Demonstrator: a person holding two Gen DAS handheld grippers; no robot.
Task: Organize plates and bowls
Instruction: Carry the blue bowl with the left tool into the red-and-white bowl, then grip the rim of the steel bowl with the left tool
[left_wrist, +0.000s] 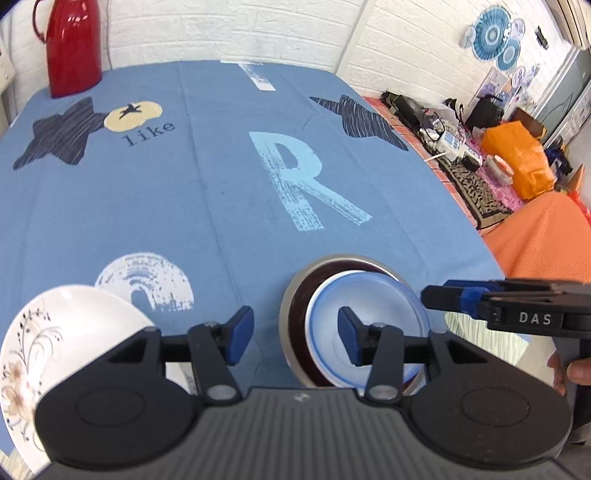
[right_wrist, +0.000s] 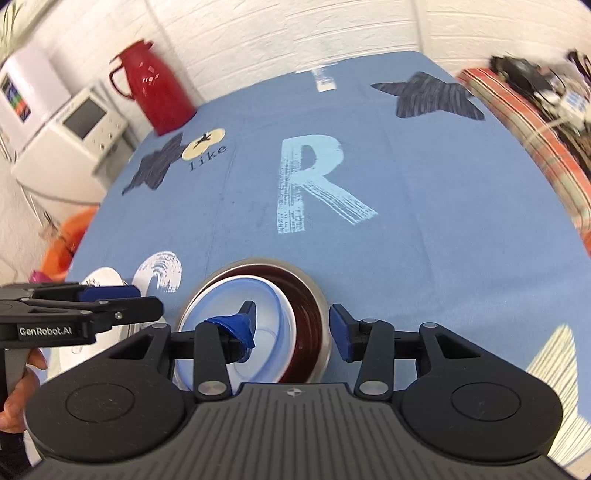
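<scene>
A pale blue bowl sits nested inside a dark red bowl with a steel outside near the table's front edge. In the right wrist view, my right gripper is open and straddles the right rims. One finger is over the blue bowl and the other is outside the dark bowl. A white floral plate lies at the front left. My left gripper is open and empty, hovering between the plate and the bowls. The right gripper shows at the bowls' right edge. The left gripper and the plate show at the left.
A blue tablecloth with a large letter R covers the table. A red jug stands at the back left corner. A white appliance sits left of the table, and a cluttered bench and orange cloth lie on the right.
</scene>
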